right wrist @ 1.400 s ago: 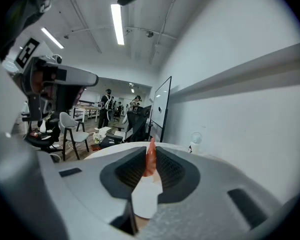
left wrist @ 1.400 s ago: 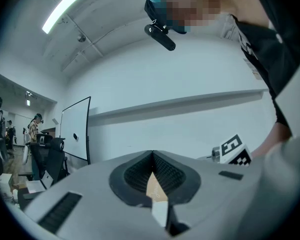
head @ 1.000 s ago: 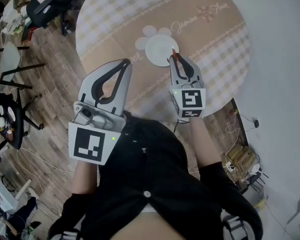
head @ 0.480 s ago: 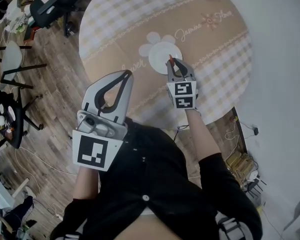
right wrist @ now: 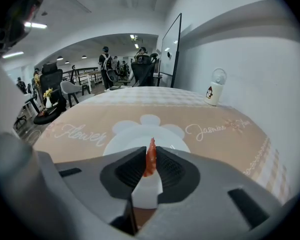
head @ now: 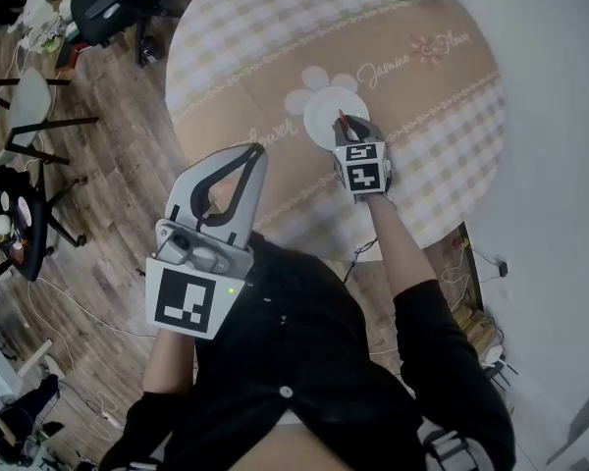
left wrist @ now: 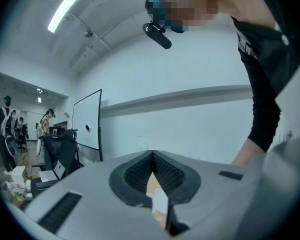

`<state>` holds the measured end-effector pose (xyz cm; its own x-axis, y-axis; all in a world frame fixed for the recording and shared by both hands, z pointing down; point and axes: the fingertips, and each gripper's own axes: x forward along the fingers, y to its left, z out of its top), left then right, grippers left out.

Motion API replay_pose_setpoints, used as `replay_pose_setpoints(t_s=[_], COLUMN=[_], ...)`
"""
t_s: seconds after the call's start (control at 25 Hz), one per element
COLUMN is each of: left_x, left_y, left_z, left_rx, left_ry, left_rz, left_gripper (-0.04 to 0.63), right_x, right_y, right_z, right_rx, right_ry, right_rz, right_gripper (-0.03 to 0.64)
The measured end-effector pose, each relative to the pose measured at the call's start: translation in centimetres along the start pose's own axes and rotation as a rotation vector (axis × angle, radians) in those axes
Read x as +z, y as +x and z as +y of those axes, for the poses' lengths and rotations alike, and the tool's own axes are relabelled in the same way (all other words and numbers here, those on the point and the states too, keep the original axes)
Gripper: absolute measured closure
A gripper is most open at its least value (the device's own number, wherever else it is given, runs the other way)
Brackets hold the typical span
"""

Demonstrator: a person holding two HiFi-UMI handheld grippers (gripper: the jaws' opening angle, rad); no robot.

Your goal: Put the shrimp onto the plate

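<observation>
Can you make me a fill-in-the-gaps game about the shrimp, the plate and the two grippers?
1. The right gripper has its fingers shut on the orange ___.
2. The plate on the table is ___ in colour.
3. The left gripper is shut and holds ___.
4. Seen from the head view, the table top is ___ in shape.

Missing words: shrimp; white; nothing; round.

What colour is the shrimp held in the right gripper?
Orange-red. The shrimp shows best in the right gripper view, pinched above the white plate.
</observation>
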<state>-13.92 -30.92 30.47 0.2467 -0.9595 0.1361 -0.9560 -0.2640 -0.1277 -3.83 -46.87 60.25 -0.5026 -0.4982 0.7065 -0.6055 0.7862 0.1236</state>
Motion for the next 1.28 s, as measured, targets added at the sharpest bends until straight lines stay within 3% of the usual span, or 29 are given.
replay_pose_setpoints(t_s=[0.36, 0.72, 0.84, 0.96, 1.12, 1.28], left_x=[-0.1, 0.1, 0.0, -0.1, -0.3, -0.5], left_y=[0.0, 0.0, 0.0, 0.1, 0.2, 0.3], left_z=[0.3, 0.6, 0.5, 0.6, 0.6, 0.3], left_rx=[0.020, 0.027, 0.023, 0.016, 0.010, -0.006], left_ry=[-0.009, -0.014, -0.007, -0.006, -0.012, -0.018], left_rz=[-0.007, -0.014, -0.011, -0.009, -0.008, -0.004], left_gripper=[0.592, 0.592, 0.592, 0.592, 0.592, 0.592], right_x=[-0.7, -0.4, -0.2, 0.3, 1.5, 2.2], right_y=[2.2, 2.6, 2.4, 1.9, 0.5, -1.4], right_z=[0.3, 0.3, 0.5, 0.3, -0.4, -0.6], right_rx=[0.066, 0.122, 0.142, 0.120, 0.065, 0.035], right_ry=[-0.027, 0.025, 0.058, 0.082, 0.073, 0.122], right_rz=[0.077, 0.090, 0.077, 0.047, -0.025, -0.096], right_gripper=[0.572, 0.567, 0.510, 0.508, 0.587, 0.607])
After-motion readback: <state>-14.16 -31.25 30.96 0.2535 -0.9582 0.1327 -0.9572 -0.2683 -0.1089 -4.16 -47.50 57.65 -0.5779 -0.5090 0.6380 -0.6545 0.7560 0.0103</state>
